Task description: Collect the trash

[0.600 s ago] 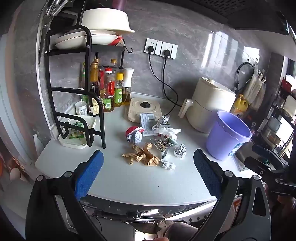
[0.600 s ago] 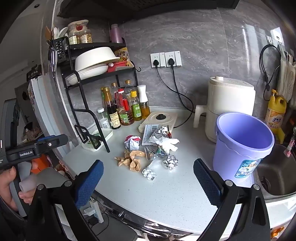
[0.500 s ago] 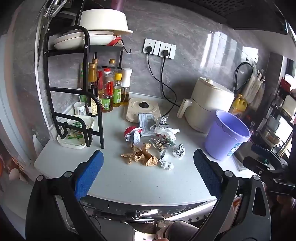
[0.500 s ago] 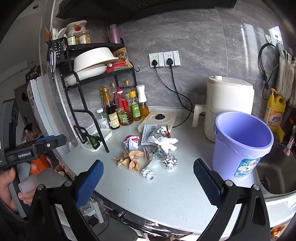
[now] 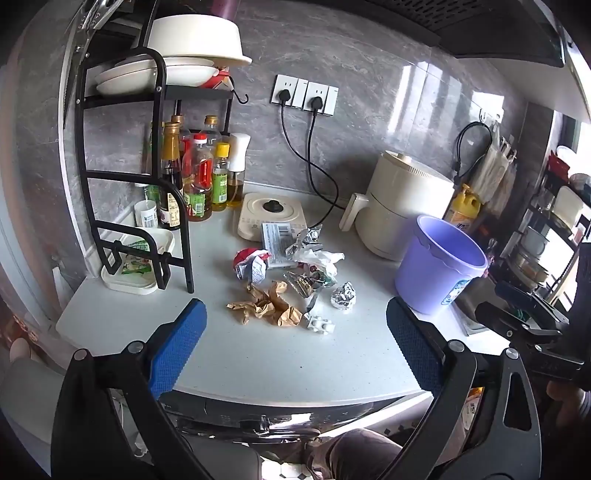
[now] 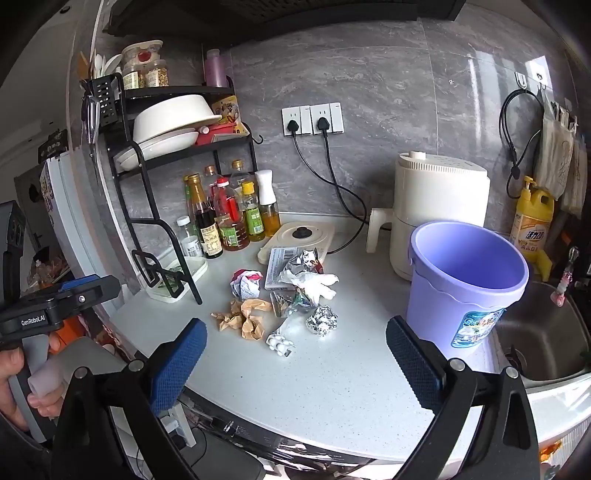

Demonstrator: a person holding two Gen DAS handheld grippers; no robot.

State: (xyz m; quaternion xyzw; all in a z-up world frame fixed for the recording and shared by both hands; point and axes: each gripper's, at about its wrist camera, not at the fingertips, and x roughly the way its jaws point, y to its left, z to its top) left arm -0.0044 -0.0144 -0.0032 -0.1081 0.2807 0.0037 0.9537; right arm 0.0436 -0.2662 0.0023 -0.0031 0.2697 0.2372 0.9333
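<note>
A: Setting? Home kitchen?

B: Yes. Grey stone-look wall tiles, white speckled bench (image 6: 332, 387), steel sink (image 6: 546, 332) at its right end with a yellow dish-soap bottle (image 6: 532, 221) beside it.

A: Other cues?

B: Black dish rack (image 6: 147, 177) carrying a cream bowl (image 6: 173, 114) and plates, with oil and sauce bottles (image 6: 229, 214) beneath it. Cream air fryer (image 6: 436, 199) plugged into wall sockets (image 6: 312, 120). Range hood (image 5: 498, 33) overhead.

A: Anything domestic rather than commercial?

B: Cloth bags (image 6: 557, 155) on wall hooks, and a front-loading appliance under the bench.
</note>
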